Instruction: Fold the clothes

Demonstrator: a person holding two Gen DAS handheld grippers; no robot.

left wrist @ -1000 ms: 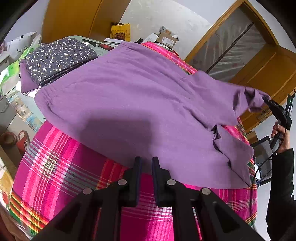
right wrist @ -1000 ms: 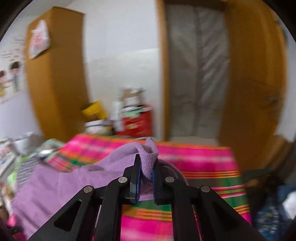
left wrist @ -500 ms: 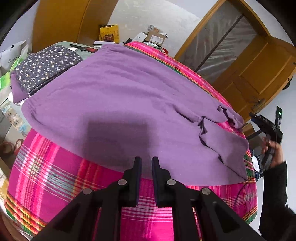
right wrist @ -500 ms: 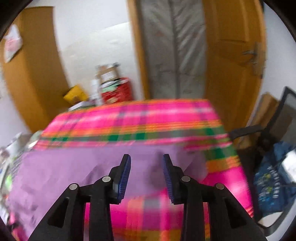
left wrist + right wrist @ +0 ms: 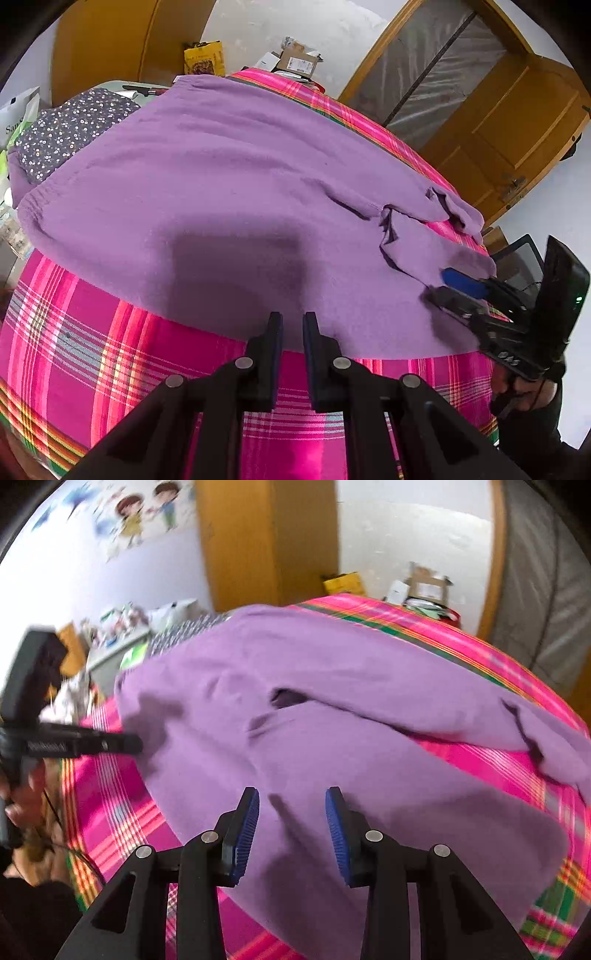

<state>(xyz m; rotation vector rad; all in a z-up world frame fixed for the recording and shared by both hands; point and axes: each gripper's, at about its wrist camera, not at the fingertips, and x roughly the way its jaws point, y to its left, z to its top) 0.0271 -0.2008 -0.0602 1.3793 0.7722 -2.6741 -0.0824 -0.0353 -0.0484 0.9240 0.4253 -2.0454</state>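
A purple garment [image 5: 229, 177] lies spread flat on a pink plaid blanket [image 5: 92, 332]; it looks like trousers, with two leg ends at the right. My left gripper [image 5: 292, 321] hovers at the garment's near hem, its jaws almost together with a narrow gap and nothing in it. In the right wrist view the left gripper [image 5: 133, 744] has its tip at the garment's [image 5: 332, 701] left edge. My right gripper [image 5: 291, 805] is low over the near leg end. Its jaws are opening, and the cloth lies under them, not pinched. The left wrist view shows the right gripper [image 5: 437, 284] at that leg end.
A folded dark floral garment [image 5: 70, 129] rests at the back left beside the purple one. Boxes [image 5: 295, 62] and a yellow bag [image 5: 205, 59] stand behind the blanket. A wooden door [image 5: 517, 122] and a chair [image 5: 521, 258] are off to the right. A person's hand [image 5: 22, 805] holds the left gripper.
My right gripper let go of the purple leg end it held up, opened, and swung down over the near leg. The garment now lies flatter. My left gripper shifted slightly along the hem.
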